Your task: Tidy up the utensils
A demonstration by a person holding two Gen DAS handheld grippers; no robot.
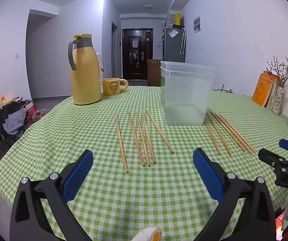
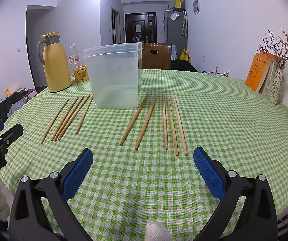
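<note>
Left wrist view
Left gripper [image 1: 142, 161]: black two-finger tool with blue ribbed pads, jaws spread wide and holding nothing; it hangs above the near cloth and faces the left group of sticks, which seems to suit a first pick.
Left chopstick group [image 1: 141, 138]: five pale wooden chopsticks lying flat and roughly parallel, blunt ends toward the camera, apart from one another; the spacing should let one be taken at a time.
Clear plastic tub [image 1: 187, 92]: tall, square, translucent, upright, lidless; nothing shows inside. It stands between the two groups, so either hand can probably reach it.
Far chopstick group [image 1: 227, 133]: about five more sticks to the right of the tub, tips near its base.
Right gripper [image 1: 280, 154]: seen only at the frame edge.
Yellow vacuum jug [image 1: 84, 70] and yellow bear mug [image 1: 113, 86]: upright at the back left, well apart from the sticks; contents unseen.

Right wrist view
Right gripper [image 2: 143, 161]: same build, jaws released and empty, hanging over the green-and-white checked tablecloth [image 2: 224, 130].
Right chopstick group [image 2: 156, 123]: five sticks fanned just ahead of the pads.
Clear plastic tub [image 2: 113, 76]: empty here too; by these views, sorting has not begun.
</note>
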